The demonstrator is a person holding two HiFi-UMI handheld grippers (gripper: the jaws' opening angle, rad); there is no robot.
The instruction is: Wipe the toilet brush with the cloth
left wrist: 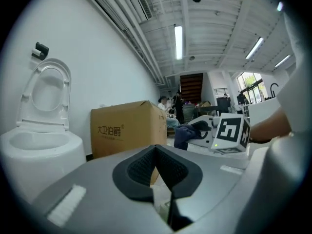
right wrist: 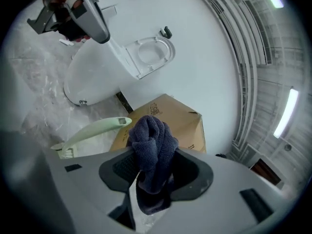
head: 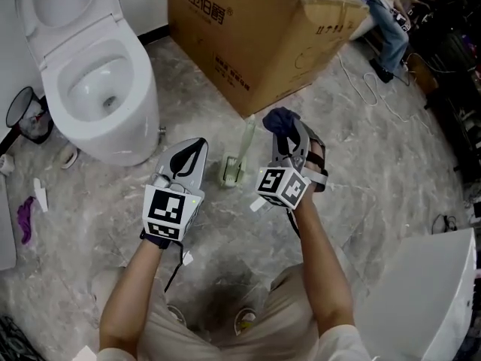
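Toilet brush (head: 245,143) upright, right claw (head: 291,138) clamping cloth (head: 280,120)

I am looking down at a floor (head: 376,171) where the toilet brush (head: 243,143) is standing upright in its holder (head: 231,173), between my two grippers. The left gripper (head: 197,145) is sitting just to the brush's left and the right gripper (head: 289,130) just to its right. The cloth (head: 279,119) is sitting between the right gripper's jaws and sticking out past their tips, close beside the top of the brush handle. The toilet (head: 98,89) is standing behind and to the left of the left gripper, with a bin (head: 26,115) just beside it, further left. A cardboard box (head: 255,36) is standing behind the brush, to the right of the toilet. Cables (head: 368,85) are lying on the floor to the right of the box.
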